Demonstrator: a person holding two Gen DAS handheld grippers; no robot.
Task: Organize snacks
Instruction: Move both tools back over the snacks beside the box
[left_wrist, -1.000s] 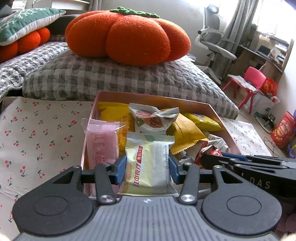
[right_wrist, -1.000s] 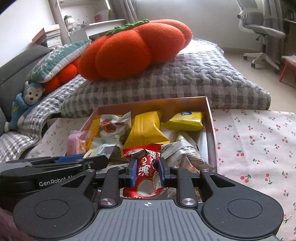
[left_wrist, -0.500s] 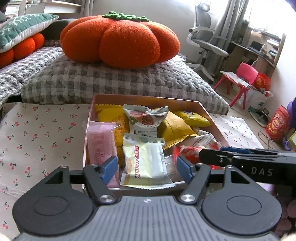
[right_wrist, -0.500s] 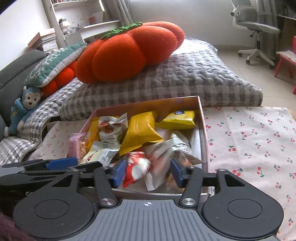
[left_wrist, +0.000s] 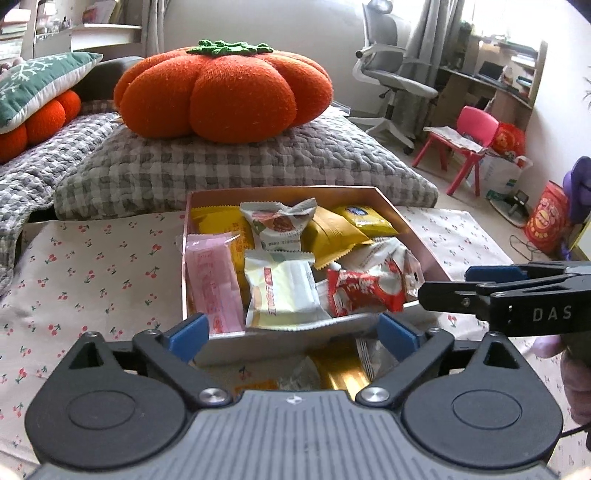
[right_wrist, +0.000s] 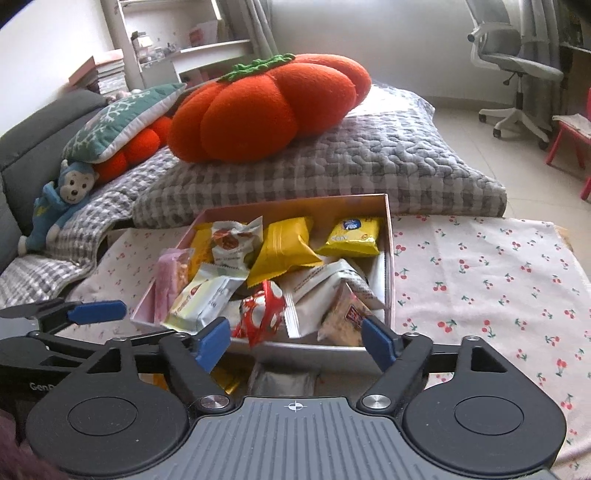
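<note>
Both grippers have just been opening over the pink snack box (left_wrist: 424, 236): the left gripper (left_wrist: 293, 332) stands wide with nothing between its pads, the right gripper (right_wrist: 295, 341), marked "DAS" on its side, likewise. Inside the box's near end lie a pale-green packet (left_wrist: 280, 295) and a red-and-white packet (right_wrist: 260, 314). Behind the box sits a persimmon cushion (left_wrist: 221, 88)

"DAS" stands on the right hand-held gripper (left_wrist: 443, 286).
</note>
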